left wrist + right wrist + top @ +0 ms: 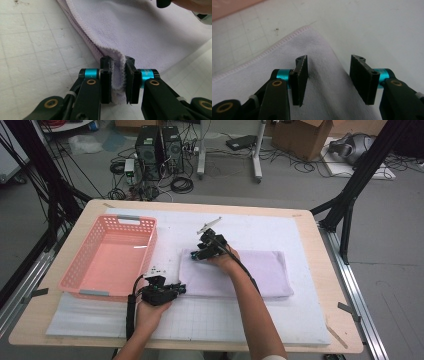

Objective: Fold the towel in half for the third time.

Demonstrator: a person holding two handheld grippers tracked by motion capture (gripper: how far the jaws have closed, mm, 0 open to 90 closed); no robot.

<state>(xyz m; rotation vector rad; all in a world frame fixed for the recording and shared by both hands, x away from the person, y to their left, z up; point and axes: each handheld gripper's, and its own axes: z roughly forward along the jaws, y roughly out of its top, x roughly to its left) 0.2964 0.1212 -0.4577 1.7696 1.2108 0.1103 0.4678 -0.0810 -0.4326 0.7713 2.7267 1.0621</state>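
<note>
A person stands at the near edge of a wooden desk [320, 285] covered by a white gridded mat [280, 320], holding 1 black gripper in each hand. A folded lilac towel [260, 270] lies flat near the middle of the mat, its long sides running left to right. A pink basket [80, 275] sits empty along the left edge of the desk, just beside the towel's left end. The left gripper [177, 290] is at the towel's near left corner; seen from its own camera, its 2 jaws are clamped on a pinch of the towel's stacked edge [117, 75], the cloth bunched up between the pads. The right gripper [197, 254] is over the towel's far left corner; from its own camera the gripper [328, 75] has its 2 jaws spread wide, 1 resting on the cloth [324, 100] and the other hanging past the folded side over bare mat, with nothing between them yet. The step in hand looks like taking hold of both left corners, perhaps to fold the towel again or lift it toward the basket. To do it well, the right jaws would need to slide in so the edge sits deep between the pads and catches every layer before they come together, while the left grip keeps firm. Lifting both corners evenly would likely keep the folds from slipping apart.
</note>
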